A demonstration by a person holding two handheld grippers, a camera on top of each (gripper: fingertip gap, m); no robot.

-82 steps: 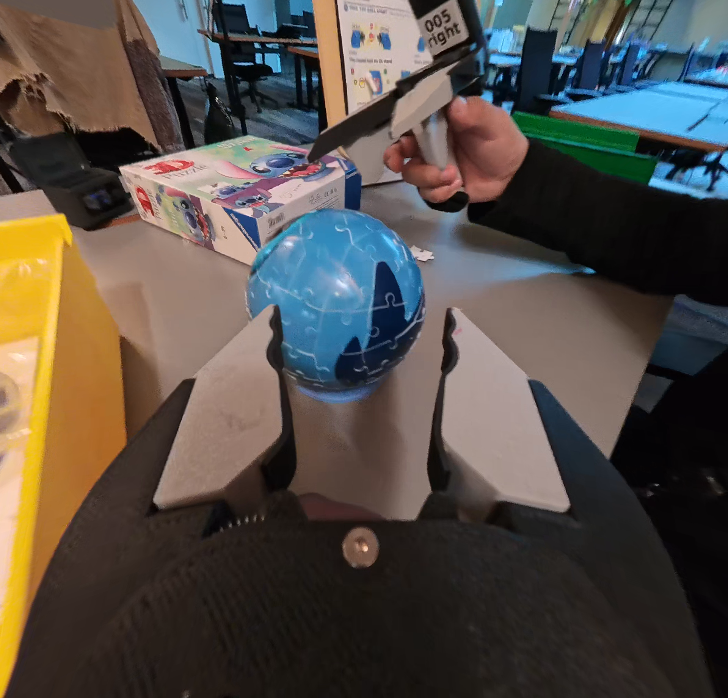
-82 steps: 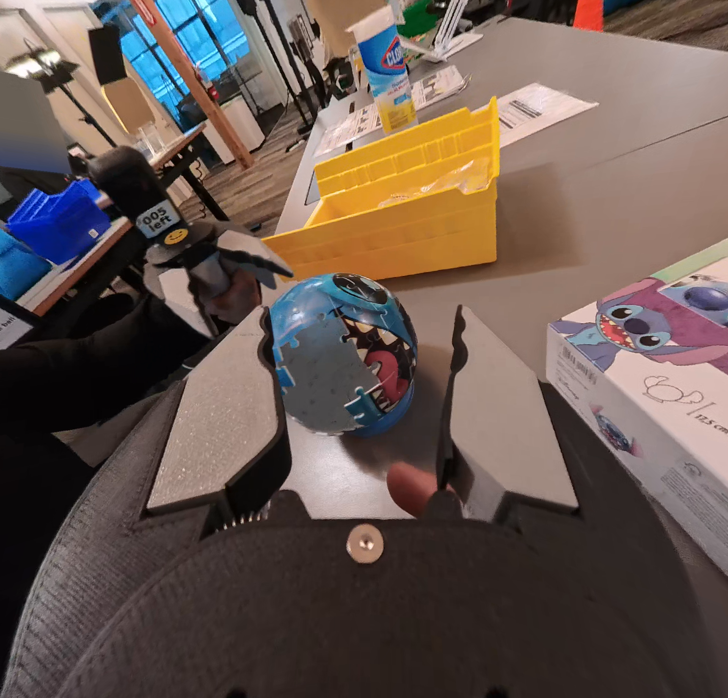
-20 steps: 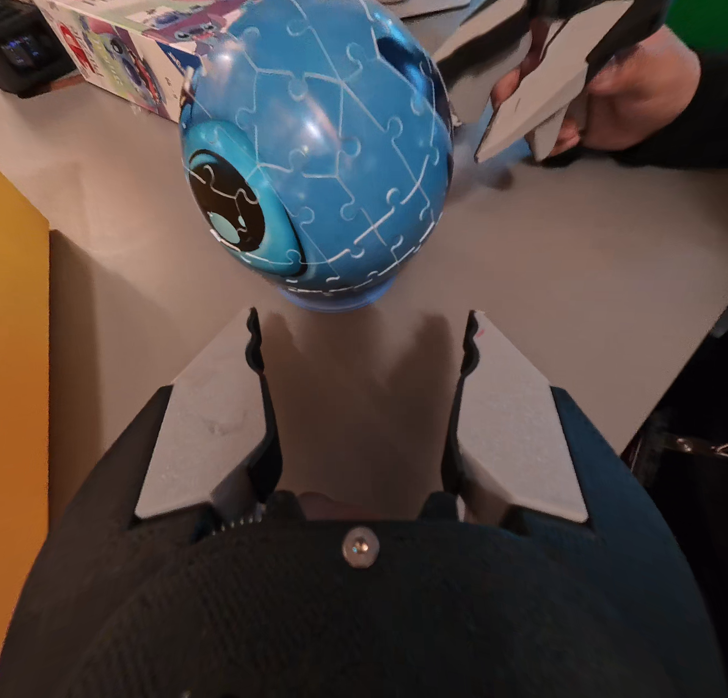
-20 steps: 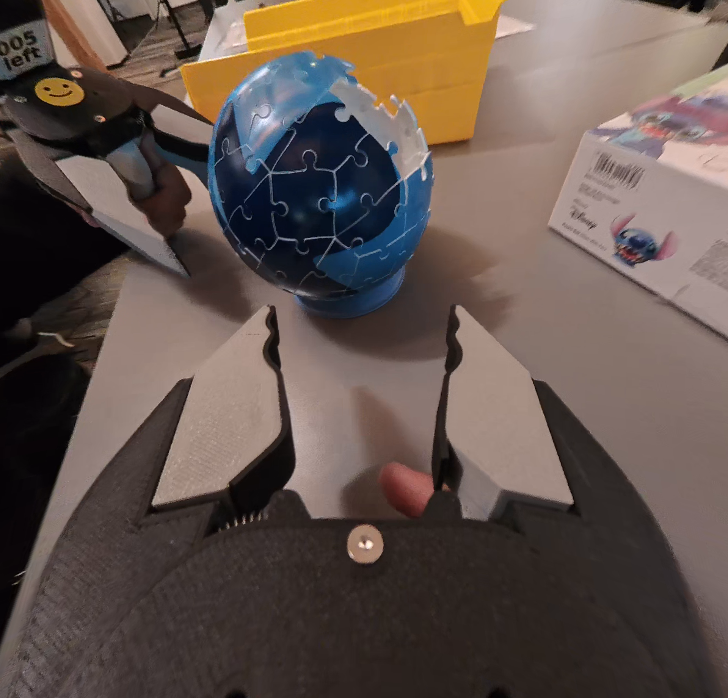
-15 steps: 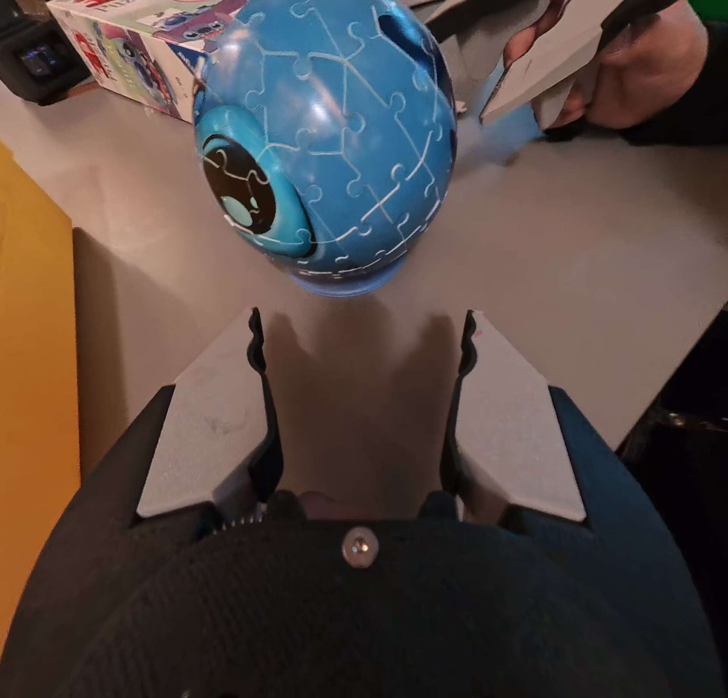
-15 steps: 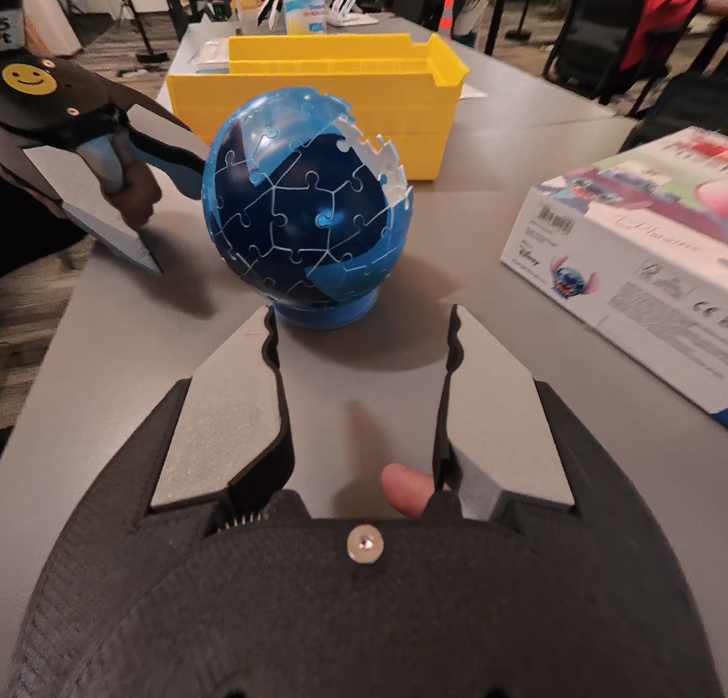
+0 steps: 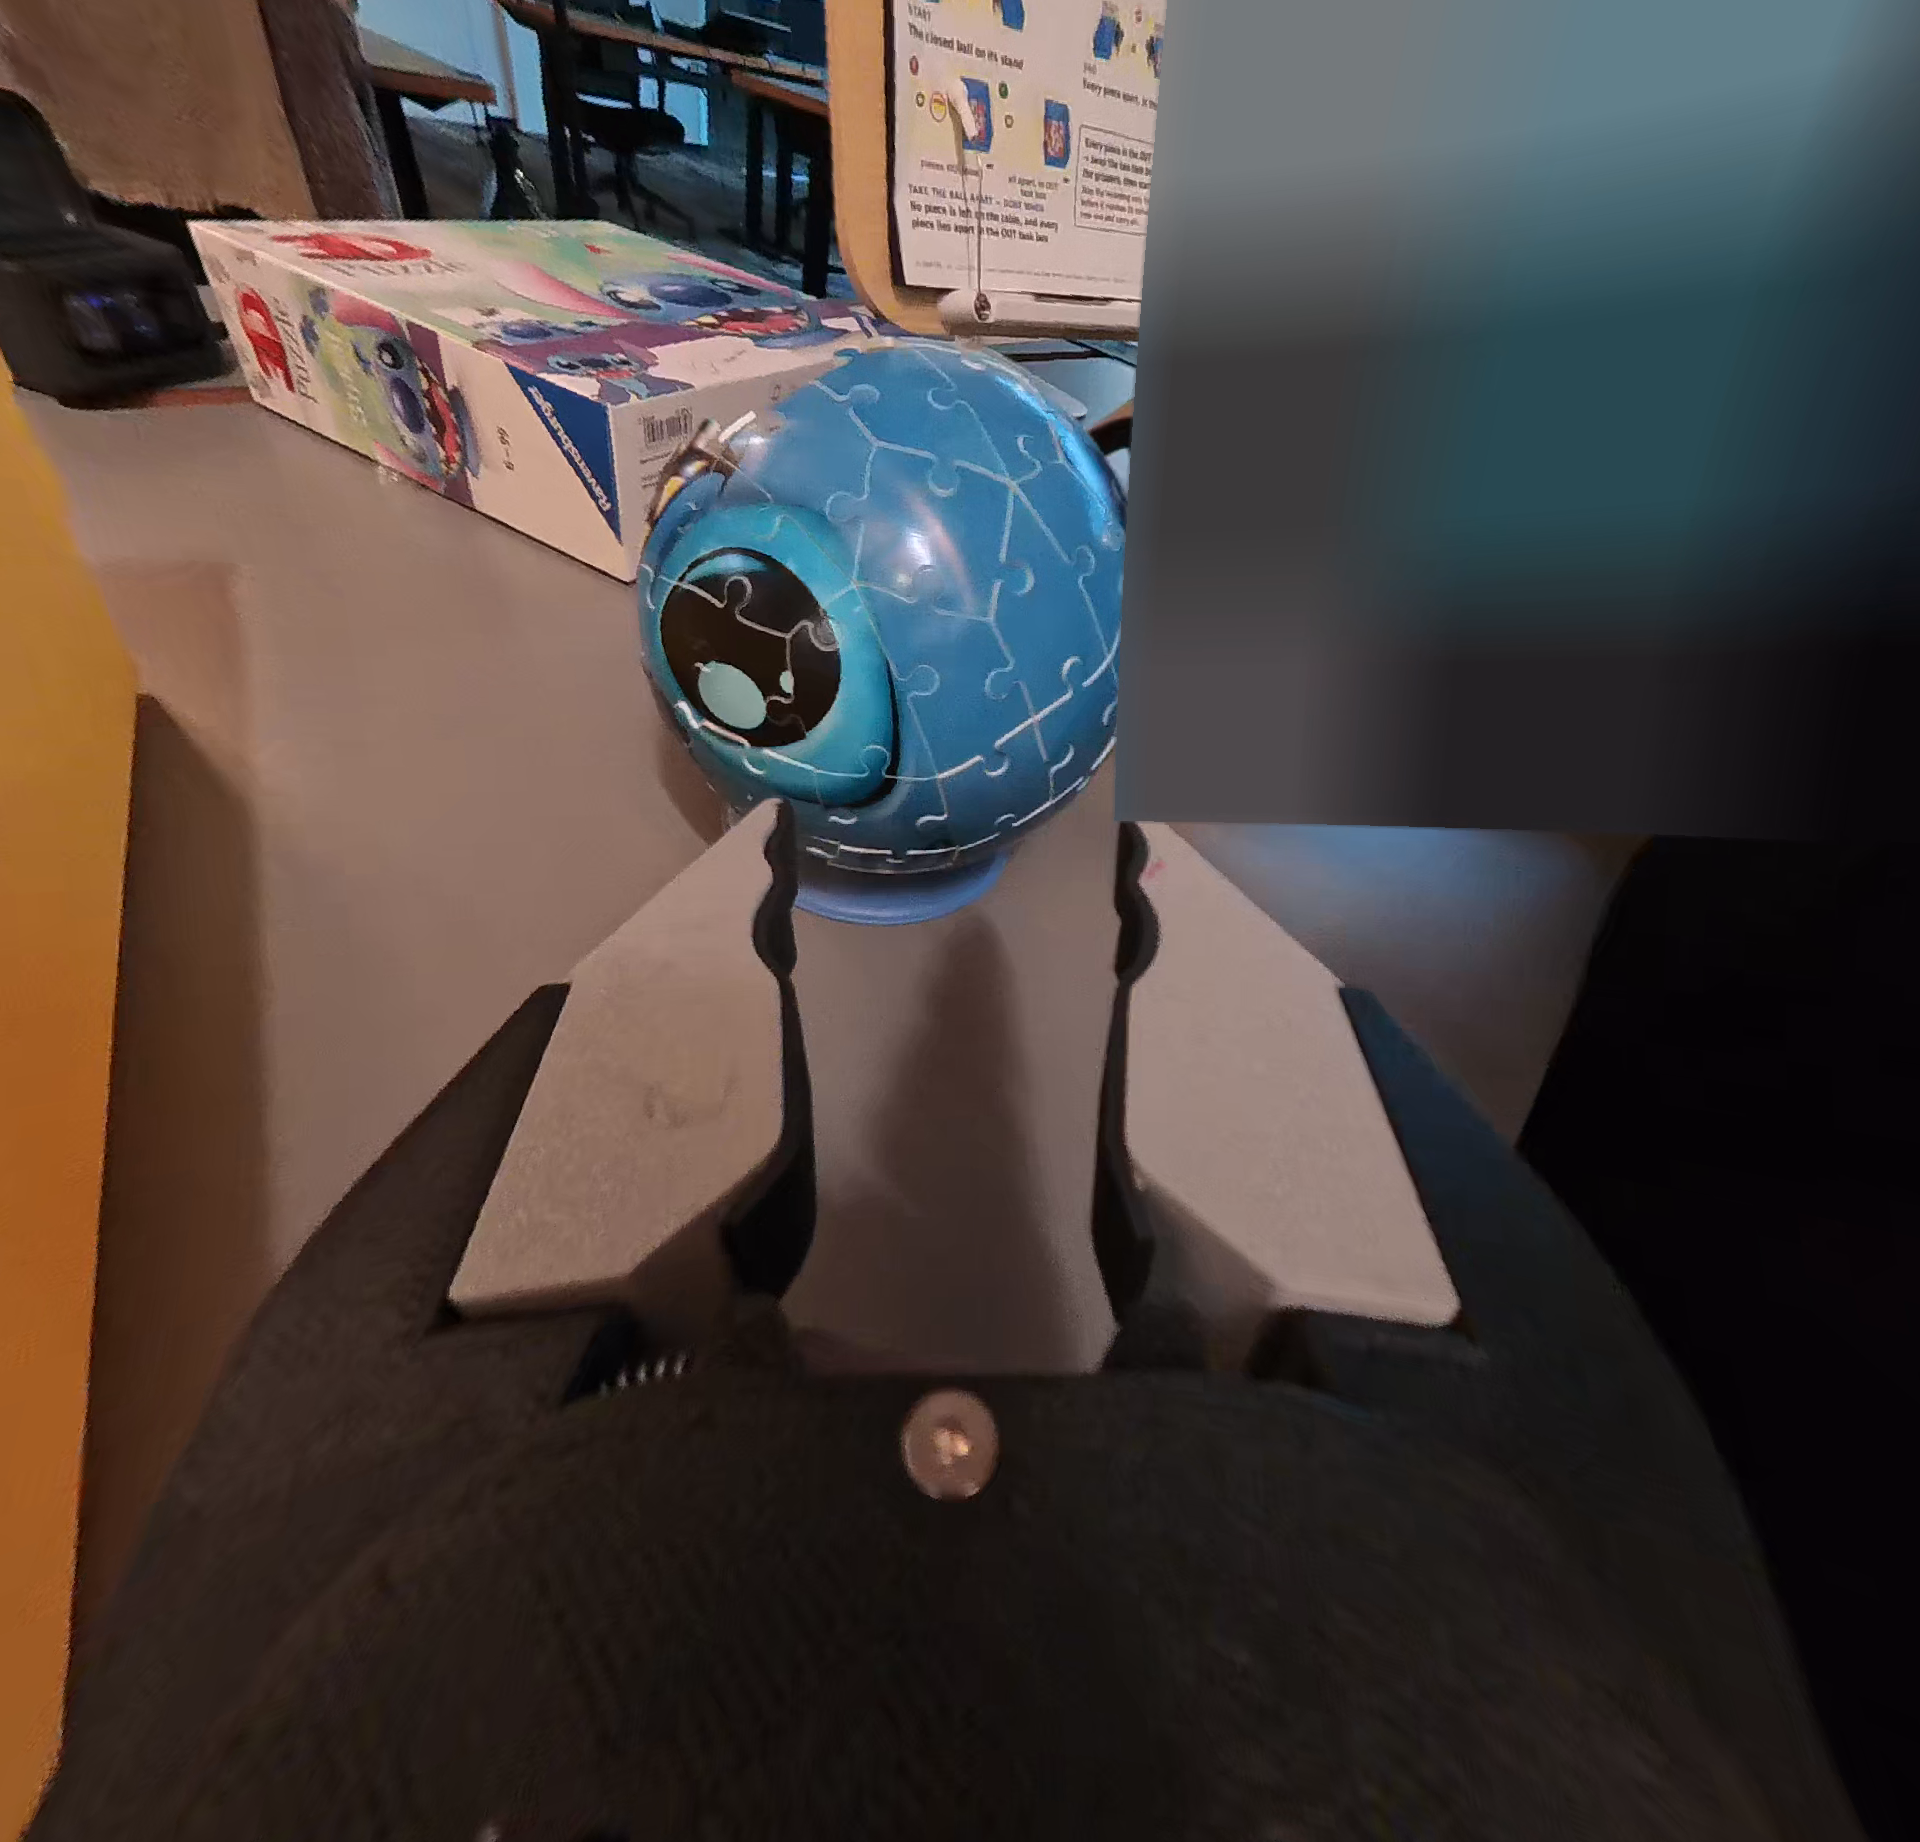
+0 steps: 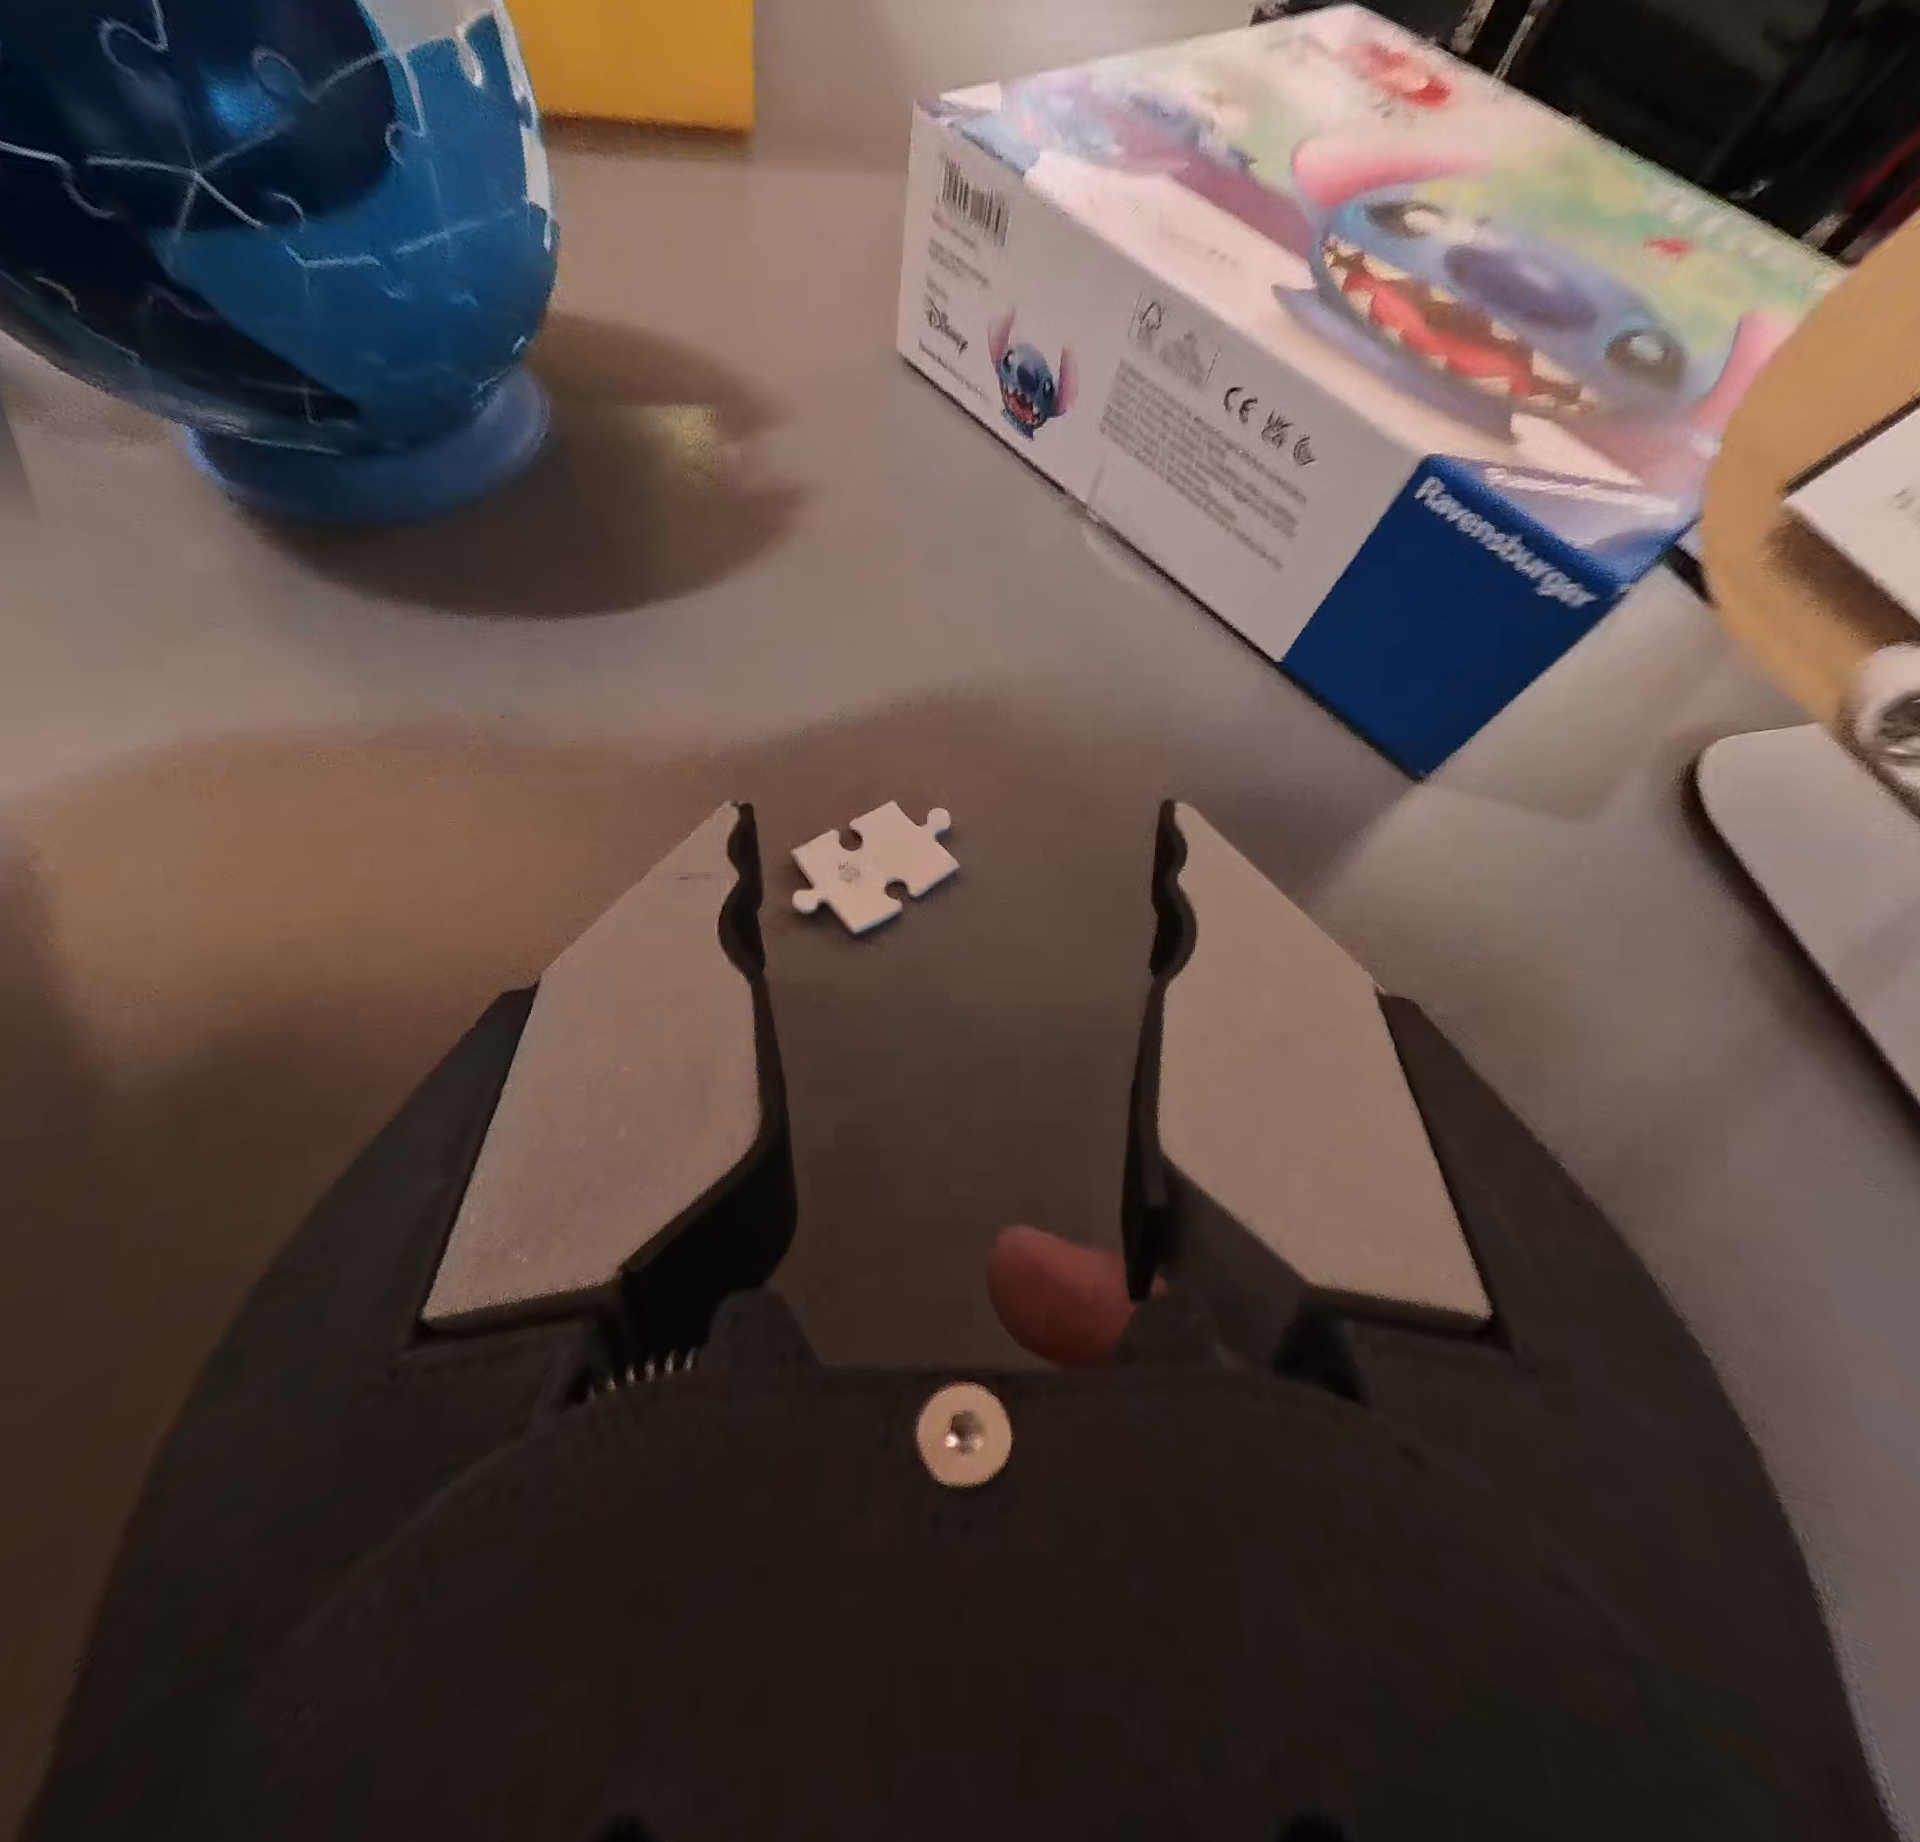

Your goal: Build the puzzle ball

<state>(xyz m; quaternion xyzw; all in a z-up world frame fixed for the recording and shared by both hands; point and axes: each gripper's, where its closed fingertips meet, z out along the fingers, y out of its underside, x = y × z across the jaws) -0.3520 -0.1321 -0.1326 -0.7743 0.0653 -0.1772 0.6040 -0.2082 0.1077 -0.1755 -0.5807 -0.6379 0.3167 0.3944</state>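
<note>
The blue puzzle ball [image 7: 914, 608] stands on its blue round stand [image 7: 894, 883] on the grey table, with a large dark eye facing left. My left gripper [image 7: 951, 857] is open and empty, its tips just in front of the stand. In the right wrist view the ball [image 8: 260, 182] is at the top left on its stand [image 8: 364, 452]. A loose white puzzle piece [image 8: 873, 870] lies face down on the table. My right gripper [image 8: 951, 836] is open and empty, with the piece between its fingertips, nearer the left one.
The puzzle box [image 8: 1351, 338] lies right of the ball; it also shows behind the ball in the left wrist view [image 7: 499, 369]. A yellow bin [image 8: 623, 16] stands behind the ball. An instruction board [image 7: 997, 109] on a wooden stand is at the back. A white base plate [image 8: 1849, 878] is at the right. Across from one pair of fingers to the other is roughly 30 centimetres.
My right gripper has swung right and down from the ball to the loose piece. My left gripper has moved closer to the ball's stand. Both stayed open.
</note>
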